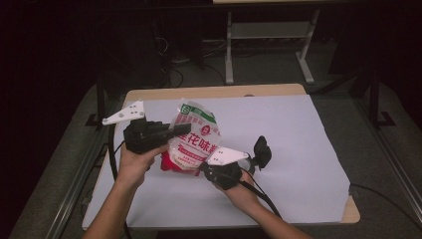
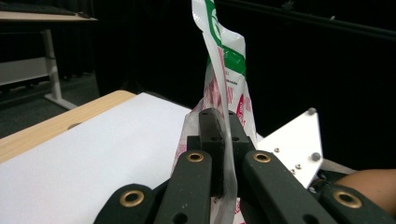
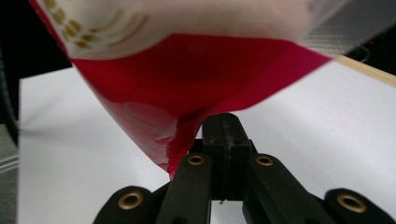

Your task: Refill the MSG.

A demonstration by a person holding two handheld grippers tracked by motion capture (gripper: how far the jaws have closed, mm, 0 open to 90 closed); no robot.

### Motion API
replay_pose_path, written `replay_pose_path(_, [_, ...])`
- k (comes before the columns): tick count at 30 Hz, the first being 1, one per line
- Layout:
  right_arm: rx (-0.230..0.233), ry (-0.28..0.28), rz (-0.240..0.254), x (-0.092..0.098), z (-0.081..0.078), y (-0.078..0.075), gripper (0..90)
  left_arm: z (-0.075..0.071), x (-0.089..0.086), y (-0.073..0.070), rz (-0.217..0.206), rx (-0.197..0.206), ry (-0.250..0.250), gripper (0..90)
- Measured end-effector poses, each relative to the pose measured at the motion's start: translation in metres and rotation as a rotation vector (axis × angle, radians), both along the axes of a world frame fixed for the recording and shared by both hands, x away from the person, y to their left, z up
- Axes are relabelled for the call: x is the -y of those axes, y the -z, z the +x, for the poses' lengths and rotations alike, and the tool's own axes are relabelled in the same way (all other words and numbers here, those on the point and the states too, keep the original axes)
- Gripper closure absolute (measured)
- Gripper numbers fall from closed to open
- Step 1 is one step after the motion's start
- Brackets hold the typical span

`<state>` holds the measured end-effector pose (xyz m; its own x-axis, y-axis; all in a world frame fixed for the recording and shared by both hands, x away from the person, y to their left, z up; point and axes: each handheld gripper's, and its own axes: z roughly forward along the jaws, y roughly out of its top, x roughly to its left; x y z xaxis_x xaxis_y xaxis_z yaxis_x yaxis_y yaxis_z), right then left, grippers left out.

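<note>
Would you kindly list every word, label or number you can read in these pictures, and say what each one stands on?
"花味": large red characters on the front of the plastic bag in the high view; the characters before and after them are partly hidden or blurred.
Green band with a round logo at the top of the bag: too small to read.
Small print on its red lower part: too blurred to read.
Red print on the bag in the left gripper view: edge-on, unreadable.
</note>
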<state>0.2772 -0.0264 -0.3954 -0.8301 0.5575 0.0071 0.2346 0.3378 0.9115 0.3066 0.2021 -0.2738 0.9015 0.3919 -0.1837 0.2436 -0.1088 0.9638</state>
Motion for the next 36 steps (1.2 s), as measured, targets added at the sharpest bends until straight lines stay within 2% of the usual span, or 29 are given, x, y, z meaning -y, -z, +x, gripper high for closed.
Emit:
replay_pose_path(1, [0.013,0.002,-0.008,0.0,-0.001,0.0,89.9,0.001,0.002,0.0,0.003,0.0,-0.002,90.0])
replay_pose_path(6, [0.012,0.001,-0.008,0.0,-0.003,0.001,89.9,0.003,0.009,-0.001,-0.006,-0.007,-0.009,90.0])
replay_pose_path(9, [0.01,0.001,-0.01,-0.001,-0.004,0.002,89.9,0.005,0.015,-0.001,0.016,-0.009,-0.016,90.0])
replay_pose_path(21, [0.013,-0.003,-0.022,0.002,-0.01,0.005,89.9,0.015,0.038,0.003,0.012,-0.036,0.021,90.0])
replay_pose_path(32, [-0.002,-0.019,-0.026,0.009,-0.01,0.01,89.9,0.022,0.057,0.006,0.057,-0.066,0.03,90.0])
replay_pose_path(36, [-0.005,-0.009,-0.026,0.011,-0.012,0.009,89.9,0.023,0.061,0.005,0.055,-0.073,0.041,90.0])
